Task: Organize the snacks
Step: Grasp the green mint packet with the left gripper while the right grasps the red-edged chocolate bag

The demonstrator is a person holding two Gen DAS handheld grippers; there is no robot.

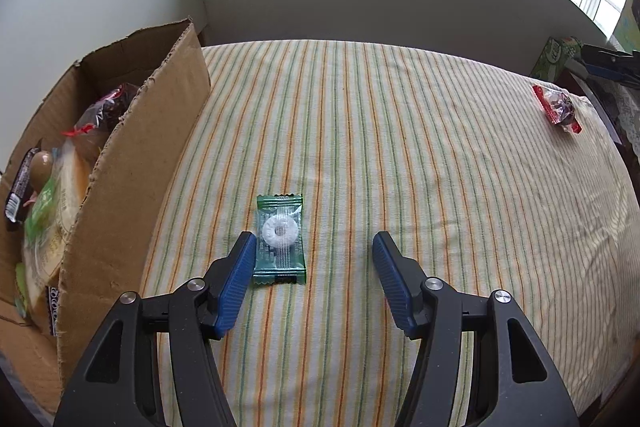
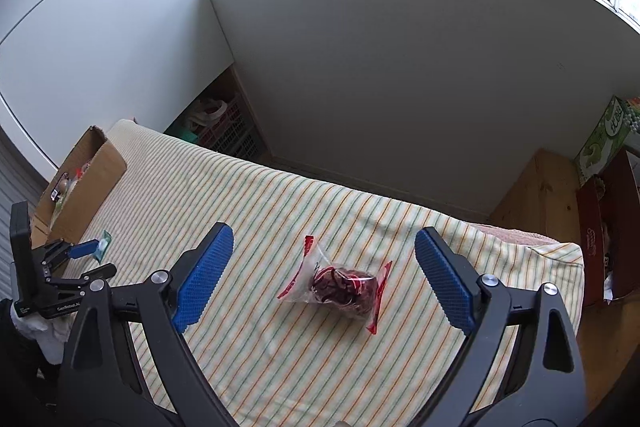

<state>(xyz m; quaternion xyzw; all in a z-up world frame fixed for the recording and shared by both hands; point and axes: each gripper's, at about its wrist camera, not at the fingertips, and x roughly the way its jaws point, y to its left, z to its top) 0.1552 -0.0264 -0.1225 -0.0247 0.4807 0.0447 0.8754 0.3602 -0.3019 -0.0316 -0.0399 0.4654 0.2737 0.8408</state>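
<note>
Left gripper (image 1: 314, 243): jaws wide, empty; mint packet (image 1: 279, 239) beside its left finger.
Right gripper (image 2: 324, 247): agape, empty, over red packet (image 2: 340, 285).
Risk: off-centre closing shoves the mint away.

text: "GenRobot.AI" (partly cut off) | on: left gripper (image 2: 86, 247) body
</note>
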